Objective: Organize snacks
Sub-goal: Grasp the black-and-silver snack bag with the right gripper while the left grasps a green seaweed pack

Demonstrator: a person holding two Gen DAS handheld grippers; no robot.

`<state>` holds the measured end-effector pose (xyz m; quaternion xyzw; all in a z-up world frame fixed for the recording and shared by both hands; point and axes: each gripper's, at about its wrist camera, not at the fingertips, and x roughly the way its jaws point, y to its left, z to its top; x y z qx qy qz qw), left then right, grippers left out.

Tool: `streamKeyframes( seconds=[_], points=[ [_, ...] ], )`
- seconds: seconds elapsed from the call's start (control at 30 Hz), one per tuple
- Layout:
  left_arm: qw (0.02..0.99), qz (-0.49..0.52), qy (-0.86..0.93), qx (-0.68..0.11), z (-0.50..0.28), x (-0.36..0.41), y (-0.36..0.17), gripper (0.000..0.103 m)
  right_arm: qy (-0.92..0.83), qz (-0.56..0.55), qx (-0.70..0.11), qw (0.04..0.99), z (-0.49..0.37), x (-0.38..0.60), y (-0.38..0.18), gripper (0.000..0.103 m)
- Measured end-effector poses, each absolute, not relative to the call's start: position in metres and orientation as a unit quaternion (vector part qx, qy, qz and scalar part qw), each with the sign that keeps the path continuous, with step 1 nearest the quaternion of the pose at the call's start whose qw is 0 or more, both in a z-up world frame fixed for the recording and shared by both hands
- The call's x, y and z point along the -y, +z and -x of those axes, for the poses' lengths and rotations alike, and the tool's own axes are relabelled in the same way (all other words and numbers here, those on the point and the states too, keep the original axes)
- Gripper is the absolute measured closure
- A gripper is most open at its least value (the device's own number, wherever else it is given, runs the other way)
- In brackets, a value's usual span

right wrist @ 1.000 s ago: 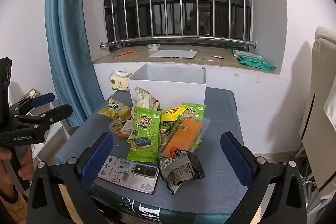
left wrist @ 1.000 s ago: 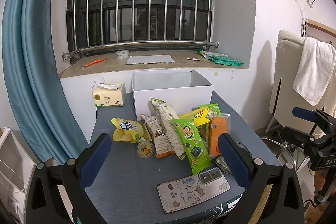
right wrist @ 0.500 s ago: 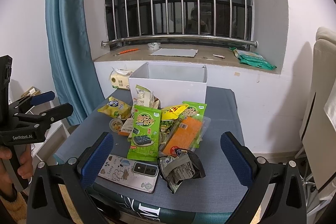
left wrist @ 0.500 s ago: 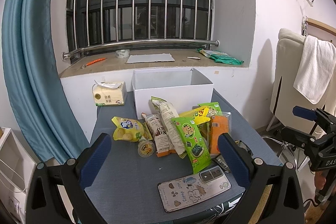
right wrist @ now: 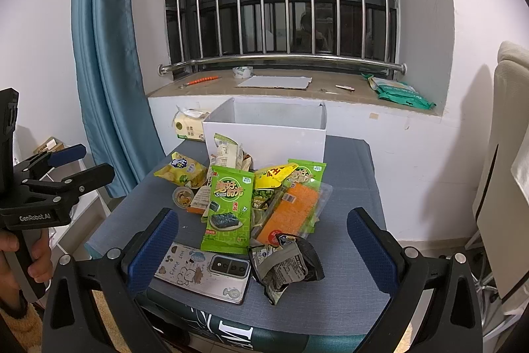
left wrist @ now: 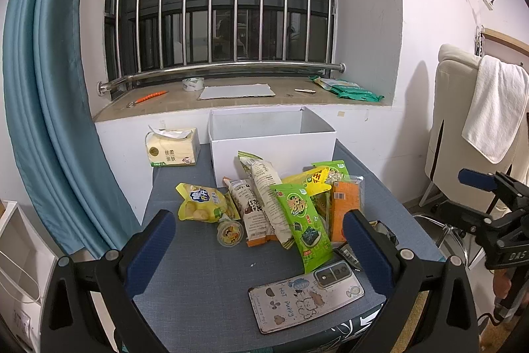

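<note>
Now the left gripper (left wrist: 254,237) and the right gripper (right wrist: 261,240) both hang with jaws spread wide and nothing between them, above the near edge of the grey-blue table (left wrist: 198,270). Against the front wall of the open white cardboard box (left wrist: 271,148) lies the pile of snacks: a green seaweed packet (right wrist: 228,210), an orange snack in a clear tray (right wrist: 291,210), a yellow chip bag (left wrist: 201,202) and a small round jelly cup (left wrist: 229,232). Further from the box, at the near edge, lie a crumpled dark wrapper (right wrist: 287,263) and a phone in a white cartoon case (left wrist: 304,296).
</note>
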<state>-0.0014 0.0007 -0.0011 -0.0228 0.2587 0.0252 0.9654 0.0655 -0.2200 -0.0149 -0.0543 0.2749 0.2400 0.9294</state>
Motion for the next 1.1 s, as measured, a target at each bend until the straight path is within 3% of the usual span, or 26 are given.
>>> streamKeyframes(
  seconds=[0.4, 0.63, 0.67, 0.7, 0.77, 1.1],
  points=[
    [0.961, 0.031, 0.025, -0.272, 0.001, -0.007, -0.013, 0.000, 0.222, 0.081, -0.388, 0.891, -0.131, 0.213, -0.108, 0.000],
    [0.955, 0.040, 0.018, -0.294, -0.008, -0.009, -0.027, 0.000, 0.221, 0.038, -0.452, 0.863, -0.167, 0.218, -0.160, 0.000],
    [0.954, 0.042, 0.016, -0.297, -0.010, -0.009, -0.030, 0.000, 0.228, 0.024, -0.457, 0.859, -0.168, 0.219, -0.164, 0.007],
    [0.952, 0.045, 0.012, -0.302, -0.012, -0.009, -0.033, 0.000, 0.239, 0.010, -0.465, 0.852, -0.170, 0.220, -0.167, 0.026],
    [0.950, 0.050, 0.004, -0.309, -0.016, -0.008, -0.038, 0.000, 0.253, -0.017, -0.473, 0.844, -0.171, 0.224, -0.172, 0.035],
    [0.921, 0.097, -0.048, -0.374, -0.069, 0.009, -0.078, 0.000, 0.264, -0.051, -0.424, 0.865, -0.137, 0.249, -0.131, 0.041]
  ],
)
